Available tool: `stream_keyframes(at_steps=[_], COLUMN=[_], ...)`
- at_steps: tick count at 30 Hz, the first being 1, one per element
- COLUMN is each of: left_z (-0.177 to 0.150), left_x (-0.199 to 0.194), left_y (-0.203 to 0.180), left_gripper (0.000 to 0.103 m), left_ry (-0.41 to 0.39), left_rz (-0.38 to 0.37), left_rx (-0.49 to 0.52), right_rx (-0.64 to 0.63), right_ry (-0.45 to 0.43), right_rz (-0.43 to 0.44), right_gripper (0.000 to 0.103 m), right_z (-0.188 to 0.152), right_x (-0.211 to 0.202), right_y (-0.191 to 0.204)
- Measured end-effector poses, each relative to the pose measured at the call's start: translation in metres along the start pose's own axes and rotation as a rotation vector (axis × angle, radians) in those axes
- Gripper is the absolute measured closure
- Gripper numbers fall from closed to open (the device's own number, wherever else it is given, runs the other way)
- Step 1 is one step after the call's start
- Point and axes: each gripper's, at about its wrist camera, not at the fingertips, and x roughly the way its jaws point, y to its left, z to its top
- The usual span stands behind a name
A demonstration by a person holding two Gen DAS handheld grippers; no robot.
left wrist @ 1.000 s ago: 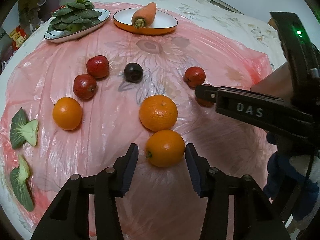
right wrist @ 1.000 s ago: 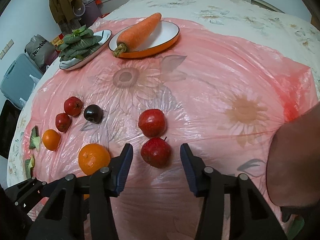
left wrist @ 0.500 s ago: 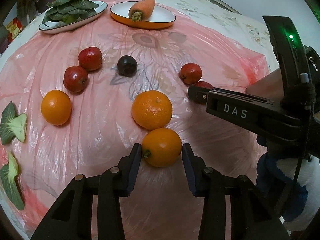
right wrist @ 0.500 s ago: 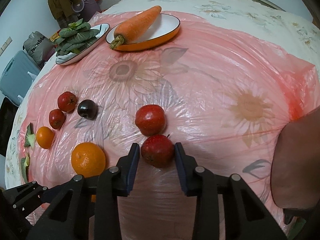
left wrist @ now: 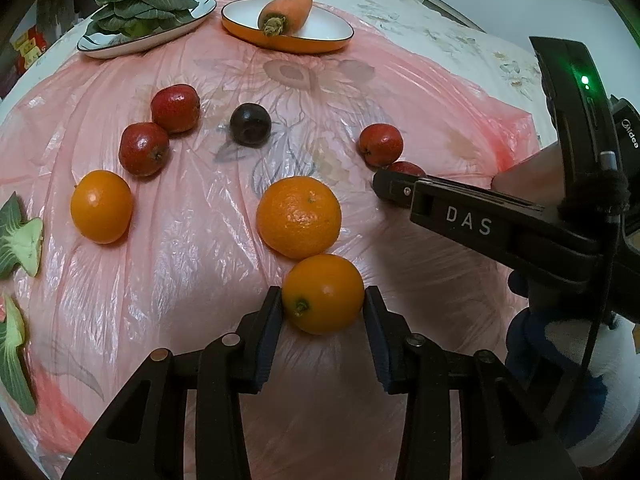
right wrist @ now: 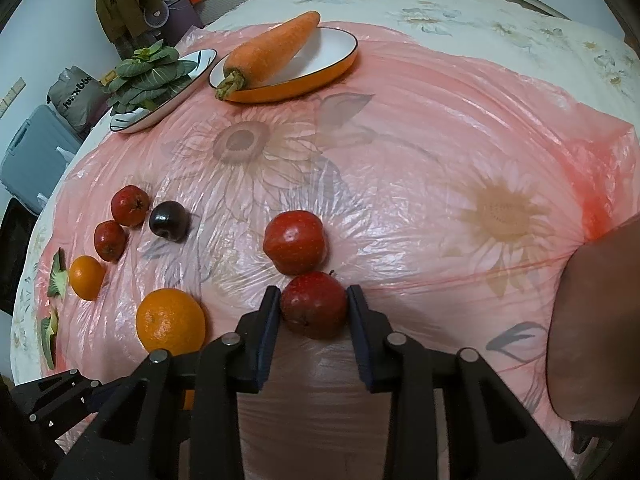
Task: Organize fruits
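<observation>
My left gripper (left wrist: 323, 295) is shut on a small orange (left wrist: 323, 312) that rests on the pink plastic sheet (left wrist: 192, 280); both pads press its sides. A bigger orange (left wrist: 299, 217) touches it just behind. The jaws of my right gripper (right wrist: 313, 292) are closing, with a red apple (right wrist: 314, 312) between them and both pads touching it. A second red apple (right wrist: 294, 242) sits right behind that one. In the left wrist view the right gripper's fingers (left wrist: 400, 188) reach in from the right and hide most of the held apple.
On the left lie two red apples (left wrist: 143, 149), a dark plum (left wrist: 250, 124) and another orange (left wrist: 101, 207). At the back stand an orange-rimmed plate (left wrist: 332, 36) holding a carrot (left wrist: 286, 12) and a plate of greens (left wrist: 100, 50). Cut leaf pieces (left wrist: 20, 240) lie at the left edge.
Both grippers have closed: the left jaws came in onto the small orange, the right jaws onto the nearer red apple. The fruits have not been lifted.
</observation>
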Motion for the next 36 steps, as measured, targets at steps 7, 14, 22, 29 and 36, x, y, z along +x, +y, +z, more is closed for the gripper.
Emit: stream_keyframes(at_steps=[7, 14, 22, 29, 36], left_z=[-0.002, -0.003, -0.009, -0.013, -0.017], left_x=[-0.006, -0.014, -0.023, -0.028, -0.033], left_y=[-0.001, -0.003, -0.01, -0.015, -0.026], left_gripper=[0.068, 0.068, 0.068, 0.068, 0.068], left_ry=[-0.013, -0.03, -0.046, -0.045, -0.048], left_rz=[-0.001, -0.003, -0.002, -0.001, 0.009], left_rx=[0.001, 0.003, 0.022, 0.033, 0.062], right_rx=[0.002, 0.007, 0.025, 0.065, 0.099], right_ry=[-0.02, -0.04, -0.069, -0.081, -0.084], right_rz=[0.011, 0.025, 0.031, 0.026, 0.014], right_gripper=[0.076, 0.075, 0.075, 0.075, 0.075], right_z=[-0.002, -0.007, -0.025, -0.047, -0.068], right_x=[-0.005, -0.017, -0.043, -0.062, -0.079], right_y=[0.0, 0.0, 0.0, -0.009, -0.022])
